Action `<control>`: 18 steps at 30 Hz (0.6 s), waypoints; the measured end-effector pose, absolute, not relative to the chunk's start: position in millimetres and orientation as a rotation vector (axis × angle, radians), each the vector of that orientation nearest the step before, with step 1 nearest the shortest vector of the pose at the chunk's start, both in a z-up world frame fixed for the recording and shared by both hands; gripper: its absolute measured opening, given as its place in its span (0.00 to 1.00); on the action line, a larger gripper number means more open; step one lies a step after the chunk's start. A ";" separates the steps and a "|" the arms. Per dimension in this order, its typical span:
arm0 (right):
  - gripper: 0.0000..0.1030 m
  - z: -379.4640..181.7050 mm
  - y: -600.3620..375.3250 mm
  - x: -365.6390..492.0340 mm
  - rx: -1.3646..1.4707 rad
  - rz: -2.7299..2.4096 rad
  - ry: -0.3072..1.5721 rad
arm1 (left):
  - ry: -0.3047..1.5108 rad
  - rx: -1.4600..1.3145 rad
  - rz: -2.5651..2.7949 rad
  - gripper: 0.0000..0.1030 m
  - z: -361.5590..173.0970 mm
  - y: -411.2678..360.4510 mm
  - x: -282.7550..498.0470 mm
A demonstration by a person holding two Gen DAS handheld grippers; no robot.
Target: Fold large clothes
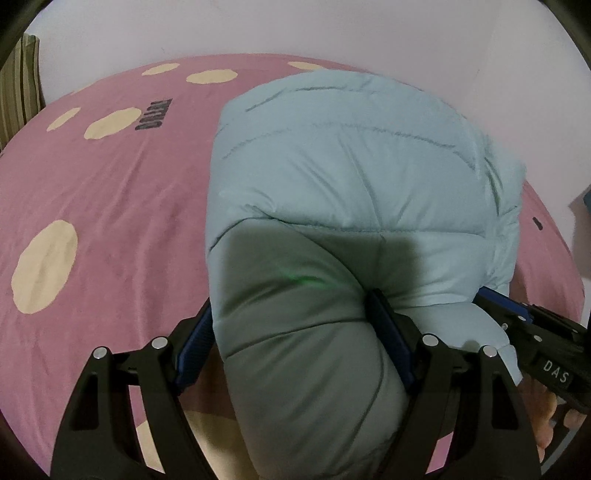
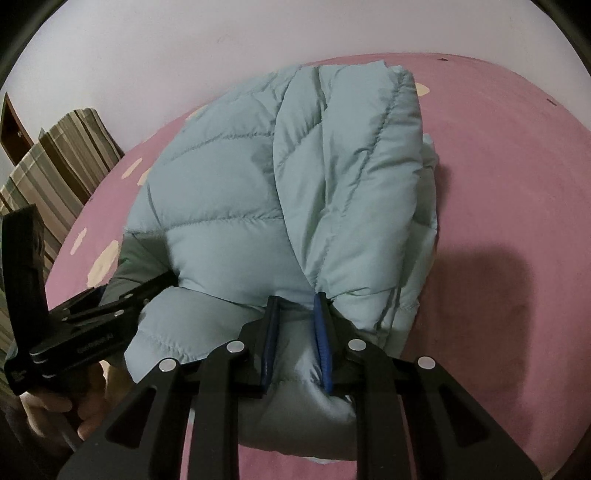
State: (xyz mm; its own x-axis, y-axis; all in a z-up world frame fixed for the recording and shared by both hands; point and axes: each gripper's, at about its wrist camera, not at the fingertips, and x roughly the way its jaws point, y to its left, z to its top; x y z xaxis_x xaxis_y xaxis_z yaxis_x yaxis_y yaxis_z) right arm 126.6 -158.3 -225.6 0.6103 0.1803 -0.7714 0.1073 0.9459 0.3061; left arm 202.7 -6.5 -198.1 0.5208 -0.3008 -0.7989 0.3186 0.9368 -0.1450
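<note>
A light blue quilted puffer jacket (image 1: 351, 177) lies folded in a thick bundle on the pink bed; it also shows in the right wrist view (image 2: 280, 192). My left gripper (image 1: 295, 332) is shut on the near left edge of the bundle, its blue pads pressed into the padding. My right gripper (image 2: 297, 325) is shut on the near right edge, pinching a fold between its pads. The right gripper shows at the right in the left wrist view (image 1: 524, 325), and the left gripper at the left in the right wrist view (image 2: 110, 302).
The bed has a pink sheet (image 1: 110, 206) with cream spots and dark lettering. A striped pillow (image 2: 55, 166) lies at the head of the bed by the white wall (image 1: 295, 26). A brown wooden piece (image 2: 13, 129) stands behind it.
</note>
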 end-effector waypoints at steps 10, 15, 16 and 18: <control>0.21 -169.4 -163.5 112.6 0.301 0.071 0.846 | 0.840 -0.001 -0.365 0.72 -137.7 18.9 200.1; 0.21 -134.2 -182.0 148.5 0.274 0.042 0.751 | 0.831 -0.010 -0.357 0.72 -126.7 19.3 246.8; 0.21 -134.3 -186.0 159.2 0.276 0.039 0.755 | 0.848 -0.021 -0.363 0.72 -128.6 17.4 258.8; 0.21 -144.4 -195.8 183.0 0.292 0.027 0.796 | 0.878 -0.025 -0.365 0.72 -134.1 13.0 275.1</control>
State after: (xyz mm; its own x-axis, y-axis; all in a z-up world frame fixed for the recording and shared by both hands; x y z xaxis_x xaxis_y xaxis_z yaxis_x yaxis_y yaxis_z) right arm 183.0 -195.8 -144.4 0.7013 0.1333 -0.7003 0.0853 0.9596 0.2682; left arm 275.1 13.0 -134.1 0.5814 -0.3226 -0.7470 0.3023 0.9380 -0.1698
